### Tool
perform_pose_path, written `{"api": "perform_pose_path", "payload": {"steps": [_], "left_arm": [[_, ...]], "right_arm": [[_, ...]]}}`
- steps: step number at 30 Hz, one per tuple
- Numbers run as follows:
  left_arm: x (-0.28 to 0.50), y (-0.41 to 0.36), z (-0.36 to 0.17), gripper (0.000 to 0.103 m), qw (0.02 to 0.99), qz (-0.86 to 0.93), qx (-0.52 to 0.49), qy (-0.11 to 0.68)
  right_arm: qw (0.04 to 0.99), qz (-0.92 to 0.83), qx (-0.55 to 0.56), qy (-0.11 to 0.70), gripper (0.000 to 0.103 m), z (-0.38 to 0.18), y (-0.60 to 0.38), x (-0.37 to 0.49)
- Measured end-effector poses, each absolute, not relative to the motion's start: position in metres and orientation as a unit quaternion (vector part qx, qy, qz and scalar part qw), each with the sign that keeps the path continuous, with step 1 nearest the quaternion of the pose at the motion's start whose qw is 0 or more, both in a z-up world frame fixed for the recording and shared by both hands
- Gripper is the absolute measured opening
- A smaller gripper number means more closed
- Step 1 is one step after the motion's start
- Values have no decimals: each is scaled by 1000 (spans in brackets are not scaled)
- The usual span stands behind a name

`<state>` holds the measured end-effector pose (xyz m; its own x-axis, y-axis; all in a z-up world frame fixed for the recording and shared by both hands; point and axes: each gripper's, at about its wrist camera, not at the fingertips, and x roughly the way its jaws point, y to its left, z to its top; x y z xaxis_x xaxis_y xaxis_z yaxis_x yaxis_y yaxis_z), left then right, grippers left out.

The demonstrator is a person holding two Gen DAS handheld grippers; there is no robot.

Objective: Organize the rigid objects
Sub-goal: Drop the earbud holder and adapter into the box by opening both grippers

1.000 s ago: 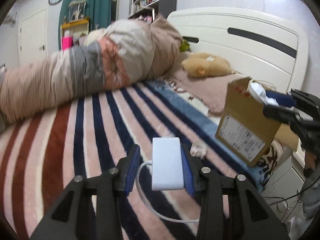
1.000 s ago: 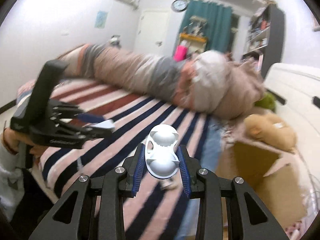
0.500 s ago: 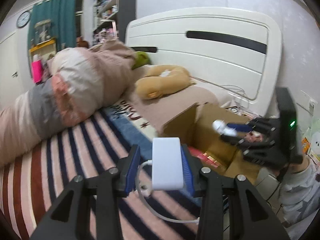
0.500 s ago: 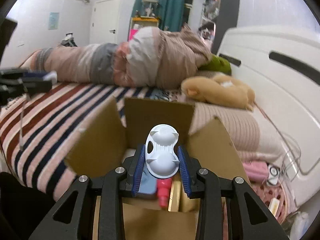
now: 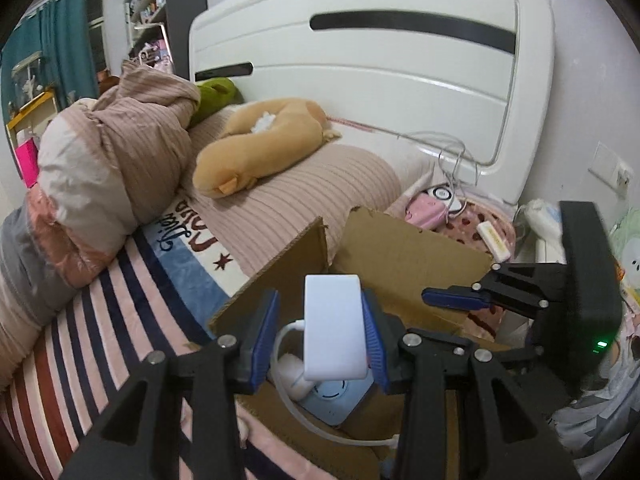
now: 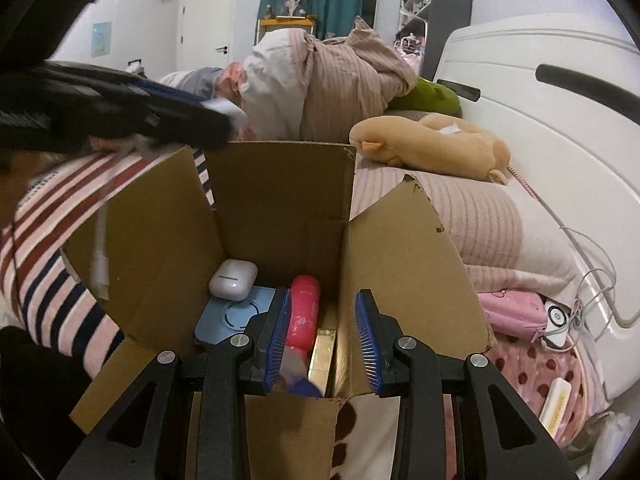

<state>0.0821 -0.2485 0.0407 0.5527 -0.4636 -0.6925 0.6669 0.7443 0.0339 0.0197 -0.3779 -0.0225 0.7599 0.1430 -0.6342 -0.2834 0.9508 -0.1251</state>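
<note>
My left gripper is shut on a white power bank with a white cable hanging from it, held over the open cardboard box. My right gripper is open and empty just above the same box. Inside the box lie a white earbud case, a light blue square device, a pink cylinder and a gold bar. The right gripper also shows in the left wrist view, and the left gripper shows blurred in the right wrist view.
The box stands at the edge of a striped bed. A rolled duvet, a tan plush toy and a white headboard lie beyond. A pink case, cables and a cream gadget lie at the right.
The right gripper has opened and the white plastic piece it held is gone from its fingers. Both grippers have moved closer over the box; the left still holds the power bank.
</note>
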Motion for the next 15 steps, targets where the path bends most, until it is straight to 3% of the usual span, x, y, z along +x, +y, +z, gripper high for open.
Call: {"api": "perform_pose_path", "payload": {"steps": [10, 15], "left_arm": [[99, -263, 14, 39, 860, -305, 182, 367], [99, -261, 14, 47, 863, -299, 187, 362]], "right_arm": [[931, 126, -96, 329, 29, -24, -379, 19], [931, 126, -95, 330, 29, -24, -378, 18]]}}
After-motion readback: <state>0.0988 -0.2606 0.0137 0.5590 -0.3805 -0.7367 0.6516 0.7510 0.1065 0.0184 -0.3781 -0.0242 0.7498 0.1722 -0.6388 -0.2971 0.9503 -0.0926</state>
